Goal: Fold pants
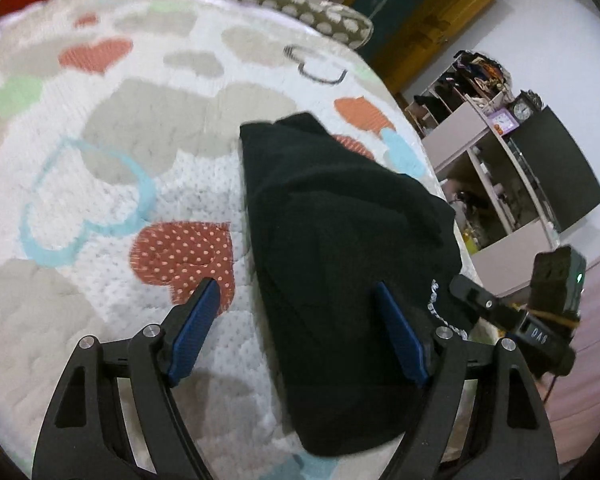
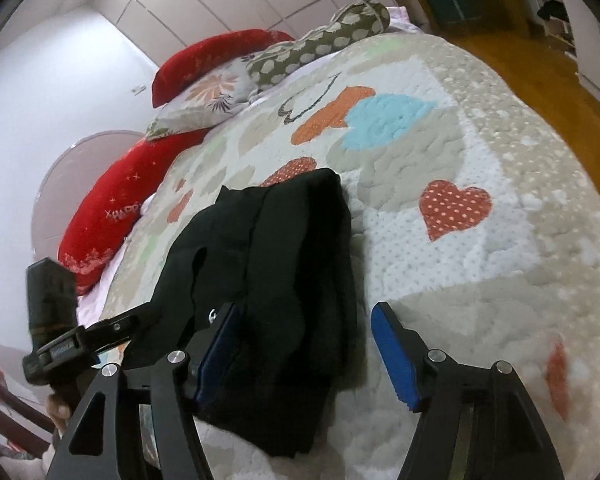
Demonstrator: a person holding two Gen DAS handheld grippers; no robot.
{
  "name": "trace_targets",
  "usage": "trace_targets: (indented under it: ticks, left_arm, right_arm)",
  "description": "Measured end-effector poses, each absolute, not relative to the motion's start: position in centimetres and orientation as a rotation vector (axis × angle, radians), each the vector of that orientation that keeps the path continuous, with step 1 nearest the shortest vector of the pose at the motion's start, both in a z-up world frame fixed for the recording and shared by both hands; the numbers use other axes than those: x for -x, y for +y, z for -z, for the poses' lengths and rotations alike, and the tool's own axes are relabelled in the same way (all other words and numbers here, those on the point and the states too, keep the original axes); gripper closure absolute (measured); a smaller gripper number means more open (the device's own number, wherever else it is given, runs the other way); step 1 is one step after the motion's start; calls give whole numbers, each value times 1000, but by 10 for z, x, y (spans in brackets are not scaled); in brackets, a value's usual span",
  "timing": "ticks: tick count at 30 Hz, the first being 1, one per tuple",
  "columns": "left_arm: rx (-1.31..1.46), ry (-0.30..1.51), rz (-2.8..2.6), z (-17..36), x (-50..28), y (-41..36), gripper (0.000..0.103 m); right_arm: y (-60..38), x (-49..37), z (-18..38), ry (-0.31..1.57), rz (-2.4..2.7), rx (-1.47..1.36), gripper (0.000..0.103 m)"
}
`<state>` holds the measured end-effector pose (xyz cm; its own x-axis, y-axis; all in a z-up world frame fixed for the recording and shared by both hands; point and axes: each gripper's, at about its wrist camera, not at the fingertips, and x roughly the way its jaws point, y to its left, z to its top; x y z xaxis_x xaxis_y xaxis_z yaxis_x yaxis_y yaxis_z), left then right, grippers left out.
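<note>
The black pants lie folded in a thick bundle on the heart-patterned bedspread. My left gripper is open just above the near end of the bundle, blue pads apart and holding nothing. In the right wrist view the pants lie ahead and below. My right gripper is open and empty over their near edge. The right gripper's body shows at the right of the left wrist view, and the left gripper's body shows at the left of the right wrist view.
Red pillows, a floral pillow and a spotted olive pillow lie at the head of the bed. A shelf unit with a dark screen stands beyond the bed's edge. Wooden floor runs alongside.
</note>
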<state>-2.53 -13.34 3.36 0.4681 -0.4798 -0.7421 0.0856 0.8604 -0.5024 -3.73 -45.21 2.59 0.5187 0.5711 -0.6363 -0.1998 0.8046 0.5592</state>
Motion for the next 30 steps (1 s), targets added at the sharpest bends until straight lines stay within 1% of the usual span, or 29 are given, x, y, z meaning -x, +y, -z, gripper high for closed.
trace_targets:
  ticks: [3,6,10,12,13,14,15,16,19,21,30]
  left_arm:
    - [468,1027,358,-30,17,-133,16]
    - [432,1026,363,-30,11,-142,6]
    - [340,1012,337,-28,6,-156,3]
    - [320,1008,322,-29,6,-158,3]
    - [315,1003,318,-29,6,-158,9]
    - [312,997,320,-30,6,-158,16]
    - [317,992,358,-32,8,-158,35]
    - [314,992,368,-34,8,-159,41]
    - [287,969,348,-43,11,-157,59]
    - [301,967,348,-49,12,-151,66]
    - [284,865,287,-97,23,-111,67]
  right_arm:
    - [-451,31,-21,890,-523,-485,32]
    - [-448,23,-17,875,-554,-492,28]
    - [-439,16,-16,868,-564,-483,26]
    - [-434,13,-15,881,-573,-505,40]
    - [-434,11,-14,891,-568,-512,49]
    - [-432,11,-13,906,-559,-526,54]
    - [-433,13,-13,909,-566,-538,58]
    - [-433,14,-15,910,-582,-555,63]
    - [-427,19,-26,883,-585,-559,66]
    - [-423,22,-38,860,-598,-559,67]
    - [-387,24,-75,805,-691,-564,68]
